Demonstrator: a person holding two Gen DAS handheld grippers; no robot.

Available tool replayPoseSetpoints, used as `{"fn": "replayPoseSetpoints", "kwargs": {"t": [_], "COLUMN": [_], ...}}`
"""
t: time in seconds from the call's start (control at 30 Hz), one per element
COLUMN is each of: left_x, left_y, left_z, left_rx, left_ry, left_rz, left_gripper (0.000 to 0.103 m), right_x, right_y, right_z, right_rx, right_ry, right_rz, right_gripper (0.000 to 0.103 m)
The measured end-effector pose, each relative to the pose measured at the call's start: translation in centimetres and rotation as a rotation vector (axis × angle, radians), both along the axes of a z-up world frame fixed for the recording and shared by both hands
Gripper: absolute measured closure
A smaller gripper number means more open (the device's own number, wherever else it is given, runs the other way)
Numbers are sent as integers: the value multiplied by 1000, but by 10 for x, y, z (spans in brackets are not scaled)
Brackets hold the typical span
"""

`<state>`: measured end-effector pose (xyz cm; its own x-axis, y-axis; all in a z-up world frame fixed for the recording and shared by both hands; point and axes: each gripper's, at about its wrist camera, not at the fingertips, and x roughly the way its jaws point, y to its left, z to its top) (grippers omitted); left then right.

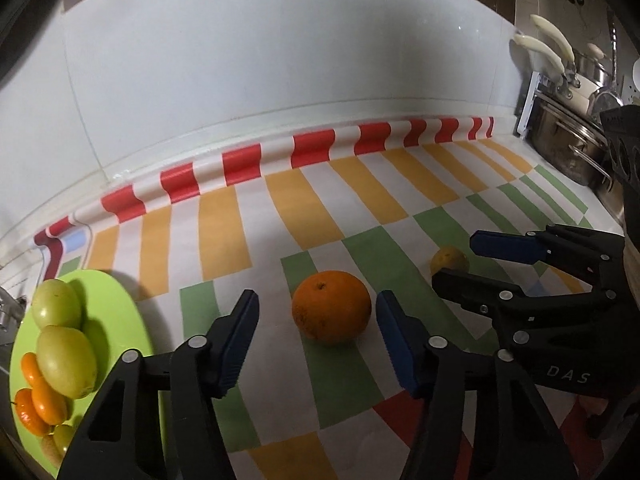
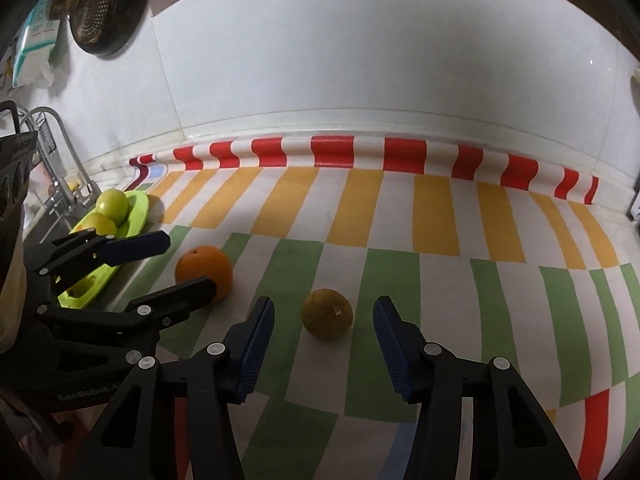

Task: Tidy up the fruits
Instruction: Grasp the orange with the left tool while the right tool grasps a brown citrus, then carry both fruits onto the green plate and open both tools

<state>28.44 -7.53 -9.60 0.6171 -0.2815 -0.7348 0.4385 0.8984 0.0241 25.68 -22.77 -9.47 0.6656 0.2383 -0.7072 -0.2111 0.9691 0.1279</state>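
Observation:
An orange (image 1: pixel 331 307) lies on the striped mat (image 1: pixel 256 216), between the blue pads of my left gripper (image 1: pixel 317 297), level with their tips. A gap shows on each side, so the jaws are open. A duller brownish-yellow round fruit (image 2: pixel 327 314) lies the same way between the tips of my right gripper (image 2: pixel 324 303), also open and not touching. Each gripper shows in the other view: the right gripper (image 1: pixel 456 260) around the dull fruit (image 1: pixel 449 260), the left gripper (image 2: pixel 188 262) around the orange (image 2: pixel 204 270). A lime-green plate (image 1: pixel 120 320) at the left holds green-yellow fruits (image 1: pixel 66 360) and small orange ones (image 1: pixel 48 402).
A white tiled wall (image 1: pixel 280 60) runs along the back of the counter. Steel pots (image 1: pixel 572 152) with cream handles stand at the far right. A sink tap (image 2: pixel 60 160) is beyond the plate (image 2: pixel 138 216) on the left, and a metal colander (image 2: pixel 96 4) hangs on the wall.

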Motion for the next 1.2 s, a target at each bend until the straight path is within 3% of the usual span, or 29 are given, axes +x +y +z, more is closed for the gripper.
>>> {"fn": "replayPoseSetpoints", "kwargs": {"t": [0.27, 0.37, 0.63, 1.2], "left_x": [5, 4, -10, -66], "left_y": [-4, -6, 2, 30], "left_z": [-7, -7, 6, 56], "left_rx": [-23, -13, -3, -62], "left_ry": [37, 32, -11, -98], "left_rz": [-22, -21, 11, 72], "left_gripper": [61, 61, 61, 61], "right_x": [5, 6, 1, -56], "right_y": [1, -1, 4, 23], "right_z": [-6, -6, 0, 60], "right_rx": [14, 8, -7, -1], "right_ry": [37, 39, 24, -111], "right_rz": [23, 18, 12, 9], "right_gripper": [65, 72, 73, 73]}}
